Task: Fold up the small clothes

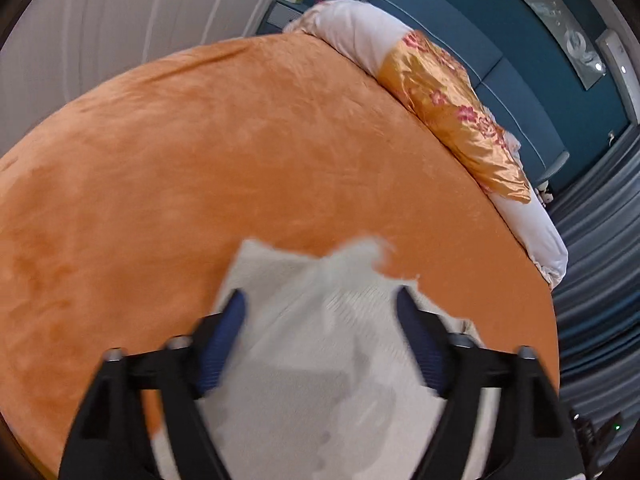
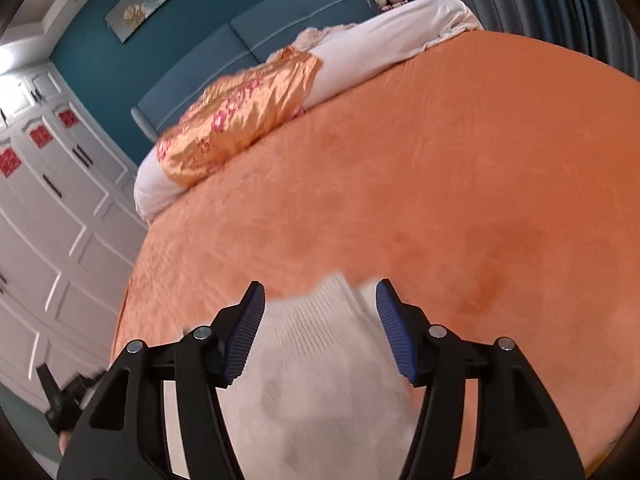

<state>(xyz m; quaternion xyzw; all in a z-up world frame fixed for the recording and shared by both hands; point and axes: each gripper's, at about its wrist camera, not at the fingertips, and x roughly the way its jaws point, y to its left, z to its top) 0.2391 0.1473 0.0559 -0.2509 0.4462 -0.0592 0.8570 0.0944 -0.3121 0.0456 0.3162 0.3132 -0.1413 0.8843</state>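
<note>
A small white knitted garment (image 1: 320, 344) lies on the orange bedspread (image 1: 200, 160) near the bed's front edge. In the left wrist view it is blurred, with a ragged far edge. My left gripper (image 1: 320, 300) is open, its blue pads (image 1: 224, 340) spread wide over the garment. In the right wrist view the garment's ribbed hem (image 2: 320, 320) lies between the fingers. My right gripper (image 2: 320, 296) is open above it, holding nothing. The garment's near part is hidden under both grippers.
An orange floral satin pillow (image 1: 452, 112) and a white duvet (image 1: 356, 28) lie along the bed's head, against a blue headboard (image 2: 280, 24). White wardrobe doors (image 2: 52, 208) stand at one side, grey curtains (image 1: 600, 240) at the other. Bedspread stretches wide ahead (image 2: 440, 160).
</note>
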